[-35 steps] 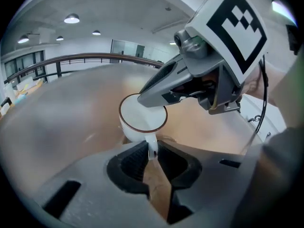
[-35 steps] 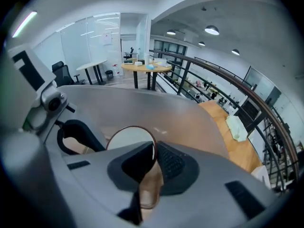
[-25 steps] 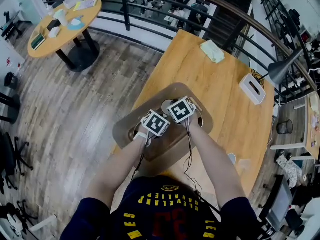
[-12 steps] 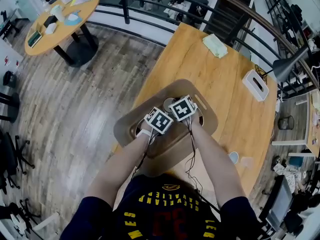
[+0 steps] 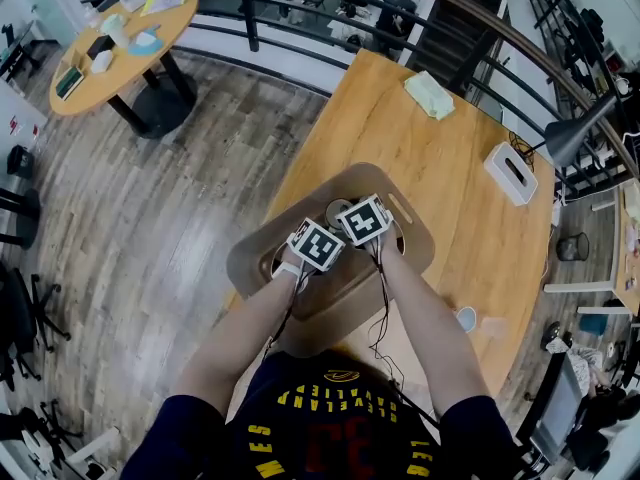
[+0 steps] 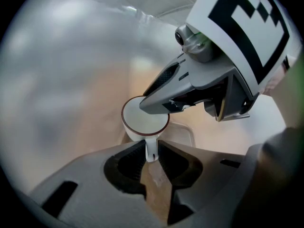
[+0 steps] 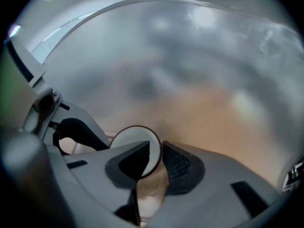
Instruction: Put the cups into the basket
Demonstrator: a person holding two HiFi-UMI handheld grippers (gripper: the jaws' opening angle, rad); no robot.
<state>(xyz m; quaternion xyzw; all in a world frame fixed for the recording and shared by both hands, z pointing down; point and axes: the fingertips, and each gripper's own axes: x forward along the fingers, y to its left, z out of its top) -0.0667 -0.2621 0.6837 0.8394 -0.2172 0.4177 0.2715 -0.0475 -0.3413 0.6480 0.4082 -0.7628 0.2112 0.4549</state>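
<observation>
cup (image 6: 144, 119) upright, handle pointing toward the person (image 5: 330, 413)

- Dark shirt (image 5: 330, 408) of the person – an arc of yellow capitals, upside down in the head view, reads "CLEVELAND CAVALIERS". The end letters are partly lost in folds.
- Same shirt, either side – yellow fragments "MES" and "LE".
- Same shirt, middle – large dark red digits, too dim to read.
- Marker cube (image 5: 313, 245) of the left gripper (image 6: 151, 149) – black-and-white square pattern, no letters.
- Marker cube (image 5: 363, 219) of the right gripper (image 7: 156, 151) – the same kind of pattern.
- Small red sign (image 5: 15, 123) on the wall – too small to read.
</observation>
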